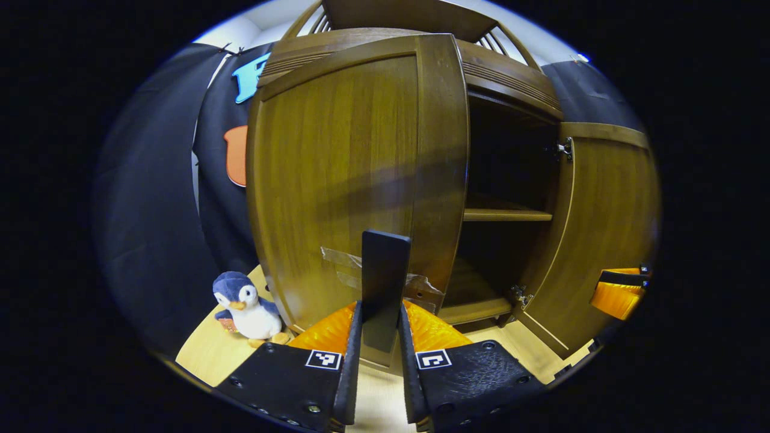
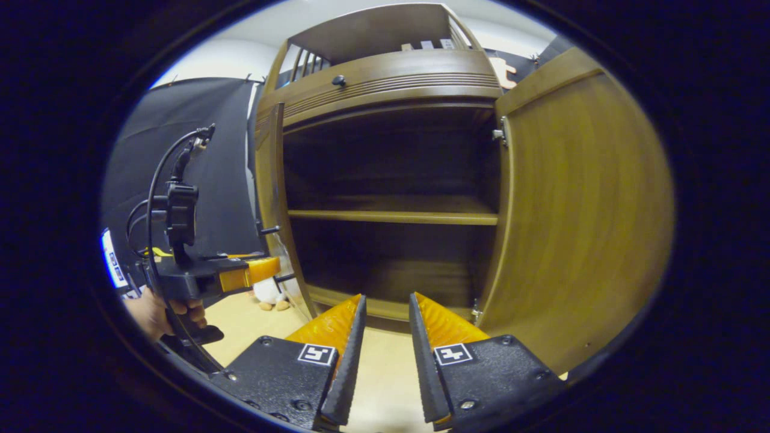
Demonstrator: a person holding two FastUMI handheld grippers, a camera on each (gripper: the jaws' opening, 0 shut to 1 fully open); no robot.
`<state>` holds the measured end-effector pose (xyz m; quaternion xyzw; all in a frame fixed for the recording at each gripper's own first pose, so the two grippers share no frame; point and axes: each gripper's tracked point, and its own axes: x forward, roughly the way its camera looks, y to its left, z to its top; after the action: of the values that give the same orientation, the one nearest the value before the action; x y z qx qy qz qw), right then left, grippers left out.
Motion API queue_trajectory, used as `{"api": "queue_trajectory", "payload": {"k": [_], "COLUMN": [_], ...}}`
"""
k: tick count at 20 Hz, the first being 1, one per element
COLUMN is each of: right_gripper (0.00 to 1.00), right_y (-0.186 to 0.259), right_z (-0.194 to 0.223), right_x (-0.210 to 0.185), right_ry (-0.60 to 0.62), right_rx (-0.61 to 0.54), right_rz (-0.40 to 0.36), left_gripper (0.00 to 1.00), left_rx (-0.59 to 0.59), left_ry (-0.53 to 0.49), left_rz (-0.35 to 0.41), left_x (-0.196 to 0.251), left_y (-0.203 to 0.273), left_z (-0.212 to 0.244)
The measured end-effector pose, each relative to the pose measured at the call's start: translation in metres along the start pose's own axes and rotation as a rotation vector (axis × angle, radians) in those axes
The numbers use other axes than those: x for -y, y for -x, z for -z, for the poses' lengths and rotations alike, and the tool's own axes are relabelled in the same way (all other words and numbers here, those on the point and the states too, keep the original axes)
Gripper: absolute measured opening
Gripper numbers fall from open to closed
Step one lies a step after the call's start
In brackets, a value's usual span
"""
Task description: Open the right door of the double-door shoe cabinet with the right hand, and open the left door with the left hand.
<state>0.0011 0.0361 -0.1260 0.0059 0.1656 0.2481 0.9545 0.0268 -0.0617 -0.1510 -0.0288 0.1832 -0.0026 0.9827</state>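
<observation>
left gripper [image 1: 381, 337] clamps left door's dark handle [image 1: 385, 282] | right gripper [image 2: 381, 337] slightly parted, empty, facing bare shelves | right door [image 2: 577, 210] swung wide | penguin toy [image 1: 246, 307] beside left door [image 1: 337, 180]

Shoe cabinet [image 2: 385, 78]: left door [image 1: 337, 180] and right door [image 2: 583, 210] swung open; shelf [image 2: 391, 216] inside, mid-height. Plush penguin [image 1: 249, 310] on floor, left of left door.

This is a staged recording booth dressed as a home corner. Black cloth [image 1: 150, 198] hangs as walls behind a wooden shoe cabinet [image 2: 385, 78] with bare shelves [image 2: 391, 216]. The cabinet stands on a pale wooden floor [image 1: 207, 355], and a plush penguin [image 1: 246, 308] sits beside it.
</observation>
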Motion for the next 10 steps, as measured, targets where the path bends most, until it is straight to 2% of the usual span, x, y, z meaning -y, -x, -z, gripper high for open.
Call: {"api": "queue_trajectory", "payload": {"k": [10], "right_gripper": [0.47], "right_y": [-0.019], "right_z": [-0.002], "right_x": [-0.039], "right_ry": [0.041], "right_rx": [-0.01], "right_rz": [-0.126], "left_gripper": [0.31], "left_rx": [0.028], "left_ry": [0.038], "left_rz": [-0.12], "left_x": [-0.037], "left_y": [0.041], "left_z": [0.01]}}
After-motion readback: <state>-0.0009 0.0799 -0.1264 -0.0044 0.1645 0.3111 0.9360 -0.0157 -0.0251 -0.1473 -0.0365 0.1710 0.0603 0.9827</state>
